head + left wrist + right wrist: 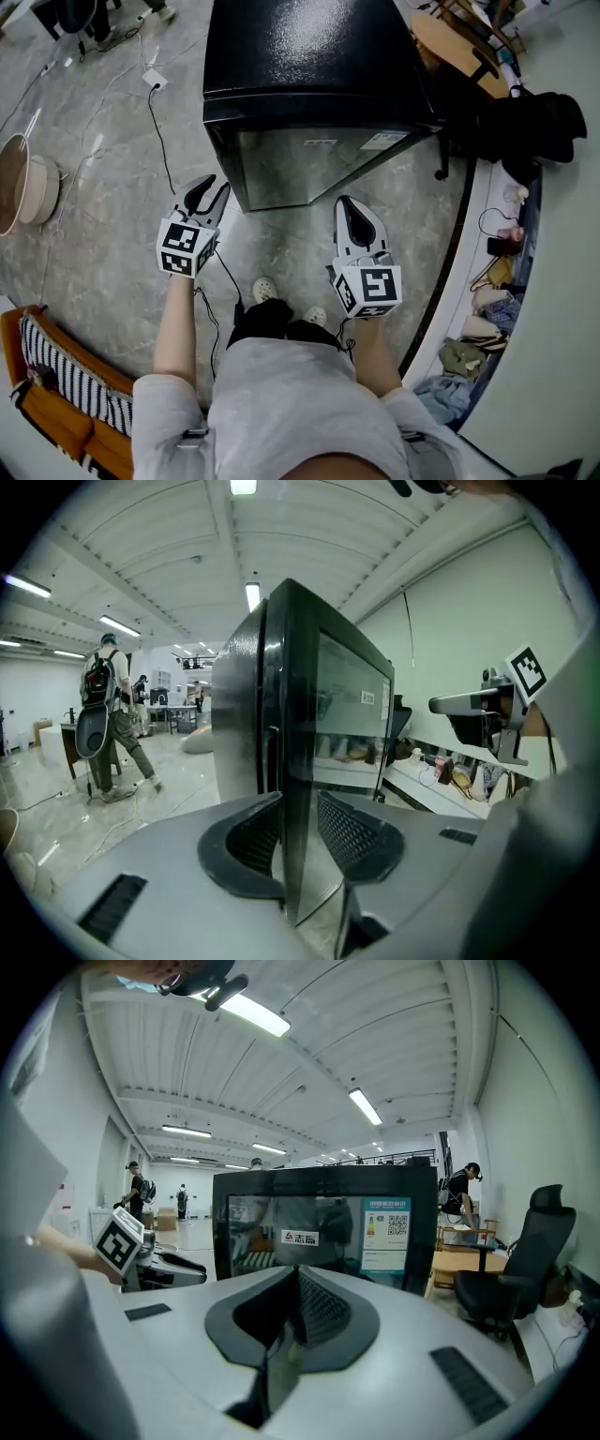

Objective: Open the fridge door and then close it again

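The black fridge [309, 66] stands on the grey floor [103, 206], its glossy, mirror-like door [319, 164] shut. The left hand-held gripper [210, 190], jaws apart and empty, sits near the door's left corner. The right hand-held gripper [349, 206], jaws together, faces the door across bare floor.

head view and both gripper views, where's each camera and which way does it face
Head view: on the person's head, looking down on the fridge; shows torso, forearms, left gripper, right gripper.
Left gripper view: on the left gripper, looking past open jaws at the fridge's door edge.
Right gripper view: on the right gripper, facing the door squarely past shut jaws.
Shared: both gripper views show the fridge and the other gripper.
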